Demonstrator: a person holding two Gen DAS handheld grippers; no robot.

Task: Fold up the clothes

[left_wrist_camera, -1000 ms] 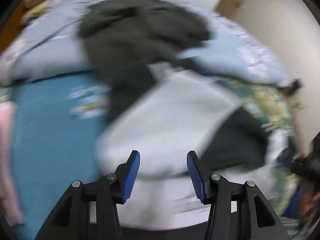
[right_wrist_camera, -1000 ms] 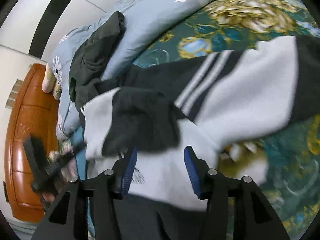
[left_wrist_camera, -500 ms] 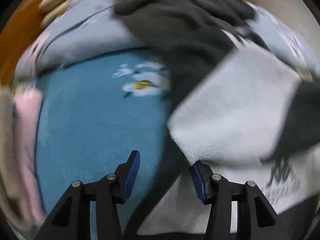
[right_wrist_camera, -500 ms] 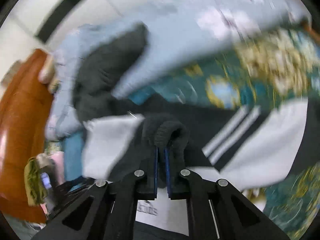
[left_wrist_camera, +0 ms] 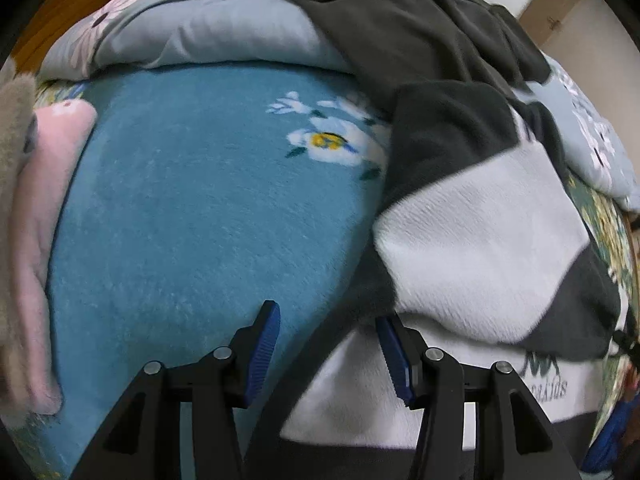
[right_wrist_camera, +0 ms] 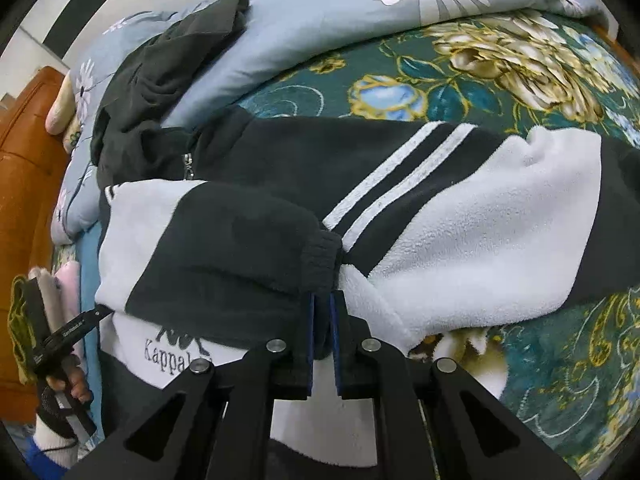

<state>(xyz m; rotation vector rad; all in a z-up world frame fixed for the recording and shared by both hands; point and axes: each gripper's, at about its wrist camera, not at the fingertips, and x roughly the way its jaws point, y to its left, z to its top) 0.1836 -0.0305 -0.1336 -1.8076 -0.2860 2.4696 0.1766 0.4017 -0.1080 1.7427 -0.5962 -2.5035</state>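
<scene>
The fleece jacket [right_wrist_camera: 460, 216] lies on the bed, long axis 9 to 3 o'clock. The right gripper [right_wrist_camera: 322, 320] pinches its ribbed sleeve cuff [right_wrist_camera: 320, 256] at 12 o'clock. The left gripper [left_wrist_camera: 326, 344], jaws spread, hovers with the jacket's edge toward 2 o'clock.

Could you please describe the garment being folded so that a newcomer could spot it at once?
On the bed's teal floral blanket lies a fleece jacket, its dark cuff pinched in the right claw. Unlike the plain dark garment on the grey-blue duvet, it has black and white blocks, two white stripes and Kappa lettering.
</scene>
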